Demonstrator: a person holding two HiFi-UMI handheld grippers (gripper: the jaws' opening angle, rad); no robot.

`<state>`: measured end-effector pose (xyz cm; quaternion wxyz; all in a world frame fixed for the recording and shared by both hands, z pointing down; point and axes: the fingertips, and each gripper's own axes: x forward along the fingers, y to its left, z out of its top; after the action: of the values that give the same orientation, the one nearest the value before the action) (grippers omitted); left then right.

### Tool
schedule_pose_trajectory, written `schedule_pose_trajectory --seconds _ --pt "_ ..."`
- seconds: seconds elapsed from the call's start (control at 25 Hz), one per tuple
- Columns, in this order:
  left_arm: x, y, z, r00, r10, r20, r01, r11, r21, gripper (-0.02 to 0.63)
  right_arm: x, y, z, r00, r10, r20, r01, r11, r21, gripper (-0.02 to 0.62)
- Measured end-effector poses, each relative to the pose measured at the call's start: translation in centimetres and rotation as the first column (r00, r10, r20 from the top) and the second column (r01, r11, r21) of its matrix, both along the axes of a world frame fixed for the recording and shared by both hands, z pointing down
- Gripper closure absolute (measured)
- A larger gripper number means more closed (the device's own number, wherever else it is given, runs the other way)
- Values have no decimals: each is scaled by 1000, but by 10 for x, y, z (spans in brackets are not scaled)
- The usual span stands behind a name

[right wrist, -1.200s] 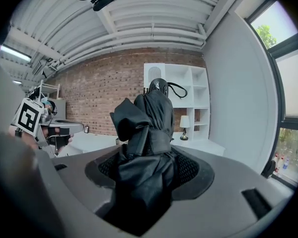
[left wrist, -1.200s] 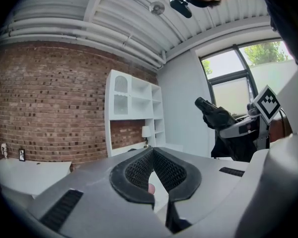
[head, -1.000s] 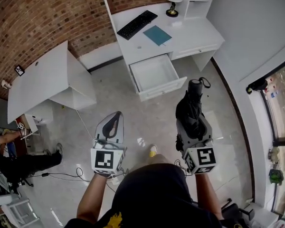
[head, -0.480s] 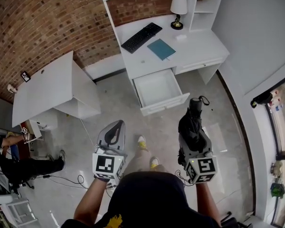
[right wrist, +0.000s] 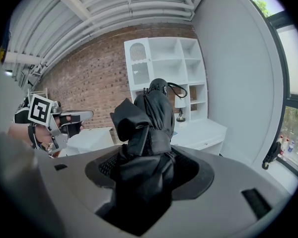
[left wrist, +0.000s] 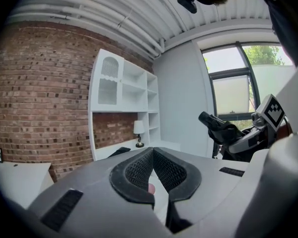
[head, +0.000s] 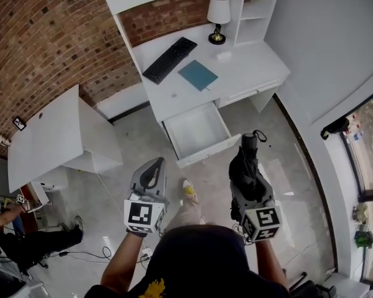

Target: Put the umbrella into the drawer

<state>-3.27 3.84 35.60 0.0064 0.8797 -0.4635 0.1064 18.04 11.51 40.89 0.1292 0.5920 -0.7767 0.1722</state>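
Brickwork (head: 43,36) fills the far left of the head view, with pale floor (head: 143,141) below it. Against the wall stands a white desk with shelves; its surface (head: 248,61) carries a black keyboard (head: 169,59), a teal notebook (head: 198,74) and a lamp (head: 218,17). A second white table (head: 43,129) stands apart at the left.

The drawer (head: 196,129) under the desk is pulled out towards the person, and its white inside looks bare.

The umbrella (head: 245,166) is black, folded and strapped. It is held in the right gripper (head: 247,188), whose jaws stand wide but press on the bunched fabric from both sides. Its long axis runs forward along the jaws, and the handle end with its loop points towards the desk.

The left gripper (head: 150,166) has its jaws together at the tips, with nothing between them.

In the head view the drawer lies ahead of the right gripper and a little to its left, and the umbrella's handle end shows just beside the drawer's right front corner. How high it is above the drawer I cannot tell. Both grippers are short of the drawer, so the carrying step looks unfinished. The umbrella likely has to go forward and leftward over the open box, perhaps turned to lie along its longer side.
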Motion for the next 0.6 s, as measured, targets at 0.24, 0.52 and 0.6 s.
schedule_pose_trajectory --seconds 0.24,0.52,0.6 --pt "5 -80 -6 999 37 -36 -37 999 4 588 -8 -73 -15 999 8 -31 -7 1000 3 341" --pt "-17 -170 -1 997 55 -61 -55 998 -4 588 -22 -152 -19 997 32 -66 -34 999 -24 341" --pt "-25 -190 6 996 51 -79 -53 998 -17 588 -27 -170 -18 996 35 -81 -38 999 -28 341"
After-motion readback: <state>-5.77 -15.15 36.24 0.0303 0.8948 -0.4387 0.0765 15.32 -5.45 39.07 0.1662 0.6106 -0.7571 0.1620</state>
